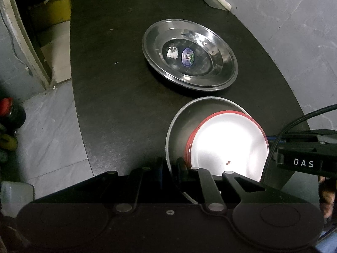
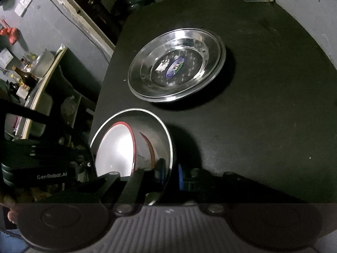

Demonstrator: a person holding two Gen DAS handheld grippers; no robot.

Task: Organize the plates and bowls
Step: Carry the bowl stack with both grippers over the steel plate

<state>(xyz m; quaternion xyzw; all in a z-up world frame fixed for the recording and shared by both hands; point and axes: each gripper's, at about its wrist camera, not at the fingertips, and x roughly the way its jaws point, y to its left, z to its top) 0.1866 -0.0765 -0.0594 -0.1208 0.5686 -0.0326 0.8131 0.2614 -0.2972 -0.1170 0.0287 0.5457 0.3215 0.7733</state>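
Left tongs (image 1: 169, 169) clamped on steel bowl (image 1: 179, 126) rim at 6 o'clock; right tongs (image 2: 169, 174) likewise. White plates (image 1: 229, 143) inside, steel plates (image 1: 189, 57) at 12.

The round stack of shiny steel plates (image 1: 189, 57) at twelve o'clock is polished metal, mirror-glossy, with a glossy oval blue sticker (image 1: 187, 57) on its smooth base. The dull grey metal bowl (image 1: 181, 130) nearer the camera has a brushed, satin inside and a mirror-bright outer wall in the right wrist view. The red-rimmed white plates (image 1: 229, 145) in it look smooth and glossy, glaring under the light. The dark round surface (image 1: 118, 97) is matt and faintly grainy. The left claw (image 1: 169, 166) is matt black, with smooth blue pads.
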